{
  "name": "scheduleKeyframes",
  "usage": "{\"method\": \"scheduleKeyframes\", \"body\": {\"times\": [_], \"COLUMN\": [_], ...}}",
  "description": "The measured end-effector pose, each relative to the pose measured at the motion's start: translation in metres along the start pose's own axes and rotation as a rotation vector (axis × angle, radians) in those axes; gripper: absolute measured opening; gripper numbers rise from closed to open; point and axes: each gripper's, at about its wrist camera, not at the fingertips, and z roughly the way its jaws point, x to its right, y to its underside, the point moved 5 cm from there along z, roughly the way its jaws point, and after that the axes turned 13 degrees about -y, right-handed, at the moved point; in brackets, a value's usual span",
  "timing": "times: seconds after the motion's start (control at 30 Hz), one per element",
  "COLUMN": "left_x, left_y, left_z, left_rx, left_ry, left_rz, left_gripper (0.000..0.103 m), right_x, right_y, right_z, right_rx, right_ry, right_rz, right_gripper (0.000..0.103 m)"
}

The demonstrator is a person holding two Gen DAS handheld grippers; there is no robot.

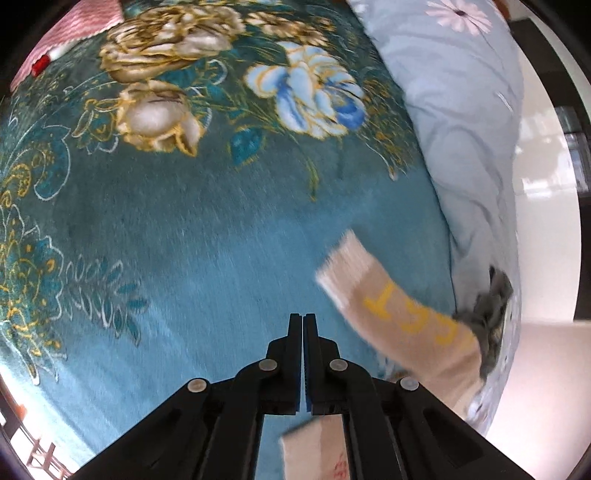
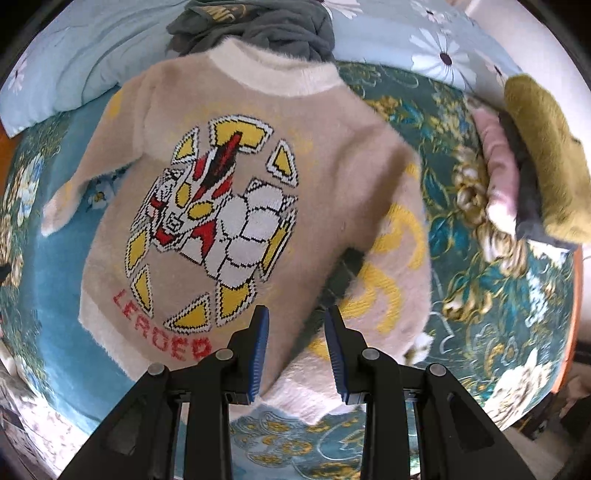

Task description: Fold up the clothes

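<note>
A beige fuzzy sweater (image 2: 229, 192) with a robot picture and red "LEADER" lettering lies face up on the teal floral blanket (image 2: 472, 295). Its right sleeve (image 2: 391, 280), with yellow letters, is folded down beside the body. My right gripper (image 2: 295, 332) is open, its blue-padded jaws just above the sleeve cuff and hem. In the left wrist view the other sleeve (image 1: 388, 302) stretches out to the right on the blanket. My left gripper (image 1: 303, 325) is shut and empty, left of that sleeve; a beige piece shows under its base.
A light blue daisy quilt (image 1: 454, 110) is bunched along the bed's far side. A dark grey garment (image 2: 258, 26) lies above the sweater's collar. A stack of folded olive, dark and pink clothes (image 2: 535, 166) sits at the right. White floor lies beyond the bed.
</note>
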Motion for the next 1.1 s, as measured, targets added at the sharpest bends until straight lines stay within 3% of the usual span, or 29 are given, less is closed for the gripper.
{"method": "scheduleKeyframes", "body": {"times": [0.2,0.4,0.63,0.8,0.87,1.0,1.03,1.1], "left_x": [0.034,0.071,0.09,0.086,0.083,0.077,0.076,0.073], "left_y": [0.046,0.092,0.13,0.141,0.143,0.142,0.142,0.141], "left_z": [-0.008,-0.008,-0.001,0.003,0.003,0.0,-0.001,-0.001], "left_rx": [-0.016,-0.044,-0.078,-0.09,-0.092,-0.092,-0.092,-0.092], "left_ry": [-0.038,-0.071,-0.123,-0.154,-0.156,-0.155,-0.152,-0.146], "left_rz": [0.178,0.338,0.451,0.468,0.458,0.431,0.424,0.41], "left_gripper": [0.002,0.007,0.017,0.02,0.02,0.02,0.02,0.021], "right_x": [0.028,0.045,0.064,0.075,0.077,0.077,0.076,0.074], "right_y": [0.009,0.024,0.035,0.032,0.031,0.031,0.031,0.031], "right_z": [0.011,0.034,0.071,0.081,0.082,0.073,0.069,0.057], "right_rx": [0.035,0.01,-0.052,-0.074,-0.082,-0.1,-0.1,-0.095], "right_ry": [-0.036,-0.114,-0.02,0.025,0.03,0.022,0.017,0.014], "right_rz": [0.103,0.216,0.271,0.27,0.26,0.218,0.203,0.144], "right_gripper": [0.057,0.059,0.063,0.063,0.055,0.013,0.008,0.007]}}
